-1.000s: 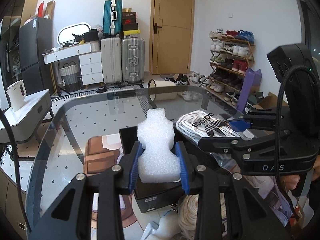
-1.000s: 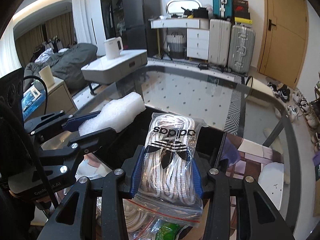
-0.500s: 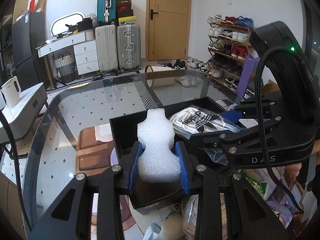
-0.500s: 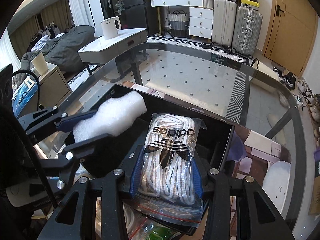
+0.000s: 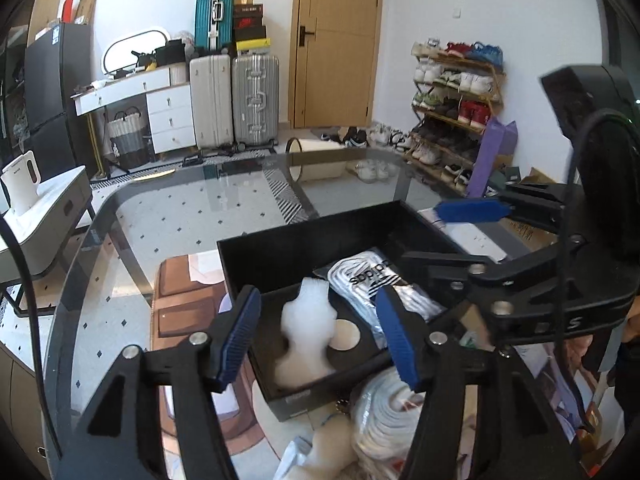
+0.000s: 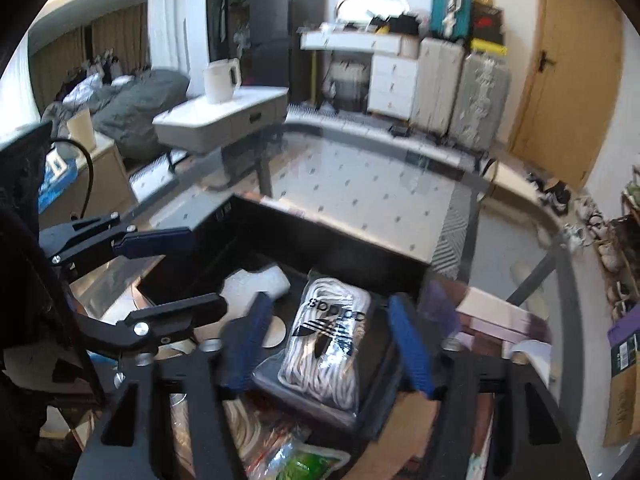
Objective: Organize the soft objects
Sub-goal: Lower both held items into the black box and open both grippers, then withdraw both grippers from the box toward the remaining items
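Resting inside the black box (image 5: 304, 248) on the glass table (image 5: 168, 216), the white foam piece (image 5: 306, 332) and the bagged white laces (image 6: 328, 344) lie side by side, foam to the left and laces to the right. The left gripper (image 5: 320, 332) has just been opening; its blue pads stand spread on either side of the foam without touching it. The right gripper (image 6: 332, 344) has likewise just been opening, its pads clear of the lace bag lying between them.

The left wrist view shows the foam's full outline beside a round cutout in the box floor, plus a shoe rack (image 5: 452, 112) on the far right. The right wrist view, somewhat blurred, shows only the foam's far end but adds a green packet (image 6: 308, 460) at the near edge and a white kettle (image 6: 220, 80) at far left.
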{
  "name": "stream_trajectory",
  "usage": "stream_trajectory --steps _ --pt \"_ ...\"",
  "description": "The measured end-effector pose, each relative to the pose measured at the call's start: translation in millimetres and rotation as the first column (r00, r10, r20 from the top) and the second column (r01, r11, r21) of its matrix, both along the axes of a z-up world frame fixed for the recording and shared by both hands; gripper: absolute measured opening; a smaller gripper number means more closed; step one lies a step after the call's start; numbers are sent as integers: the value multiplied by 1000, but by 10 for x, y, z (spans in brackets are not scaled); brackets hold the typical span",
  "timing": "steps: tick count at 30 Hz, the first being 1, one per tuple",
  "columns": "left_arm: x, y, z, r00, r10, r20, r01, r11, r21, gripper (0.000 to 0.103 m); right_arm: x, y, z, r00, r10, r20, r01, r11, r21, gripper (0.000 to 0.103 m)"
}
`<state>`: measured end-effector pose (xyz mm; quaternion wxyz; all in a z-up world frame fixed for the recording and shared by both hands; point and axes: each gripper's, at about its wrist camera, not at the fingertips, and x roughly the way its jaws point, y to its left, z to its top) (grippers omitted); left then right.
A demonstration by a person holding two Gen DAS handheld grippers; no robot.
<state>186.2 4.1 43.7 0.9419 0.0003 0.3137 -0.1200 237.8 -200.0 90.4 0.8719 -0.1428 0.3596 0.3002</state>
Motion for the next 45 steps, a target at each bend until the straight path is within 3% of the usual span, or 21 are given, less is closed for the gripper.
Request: stream_trajectory --steps 3,6,9,16,24,45 --pt "-138 51 78 1000 13 24 -13 1000 -18 92 -194 -228 131 998 -51 20 49 995 88 92" --pt "-311 133 161 998 22 54 -19 999 -48 96 -371 -396 184 995 -100 14 97 985 140 101" --pt "-454 170 200 997 39 65 -36 998 -53 103 -565 -501 192 994 -111 14 107 981 162 102" --pt "-722 341 199 993 92 78 -86 994 -69 103 -879 -654 178 991 -136 11 131 971 198 102" --pt "-949 459 40 991 113 66 -110 993 -52 103 -1041 -628 32 990 -136 29 132 983 127 102" --pt "-1040 521 -400 991 131 -34 -130 991 28 103 -949 -783 -214 992 -117 -46 120 990 73 102"
